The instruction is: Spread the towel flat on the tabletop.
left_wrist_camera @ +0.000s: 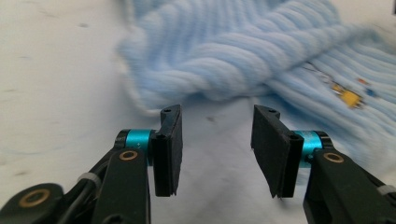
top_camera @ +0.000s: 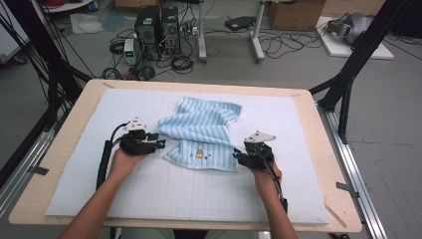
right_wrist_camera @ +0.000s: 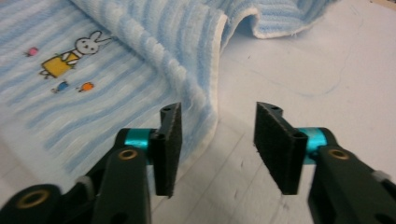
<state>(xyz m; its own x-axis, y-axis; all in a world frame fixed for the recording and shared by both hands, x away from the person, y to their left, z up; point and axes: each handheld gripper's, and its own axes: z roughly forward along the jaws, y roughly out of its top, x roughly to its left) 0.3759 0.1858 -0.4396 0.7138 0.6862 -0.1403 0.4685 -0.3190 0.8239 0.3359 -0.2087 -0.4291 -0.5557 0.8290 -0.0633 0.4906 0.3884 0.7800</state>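
A light blue striped towel (top_camera: pixel 201 132) lies crumpled on the middle of the white mat, its small rabbit picture (top_camera: pixel 199 152) near the front edge. My left gripper (top_camera: pixel 158 140) sits low at the towel's left side, pointing right. In the left gripper view its jaws (left_wrist_camera: pixel 217 140) stand open, with bare mat between them and a rolled fold of towel (left_wrist_camera: pixel 224 70) just ahead. My right gripper (top_camera: pixel 235 154) is at the towel's front right corner. Its jaws (right_wrist_camera: pixel 217 144) are open, and the towel's white hem (right_wrist_camera: pixel 210 107) runs just beside the left pad, not pinched.
The white gridded mat (top_camera: pixel 149 194) covers a wooden table (top_camera: pixel 323 149). Black frame posts (top_camera: pixel 348 74) stand at both sides. On the floor beyond are computer towers (top_camera: pixel 159 27), cables and boxes. Bare mat lies in front of and around the towel.
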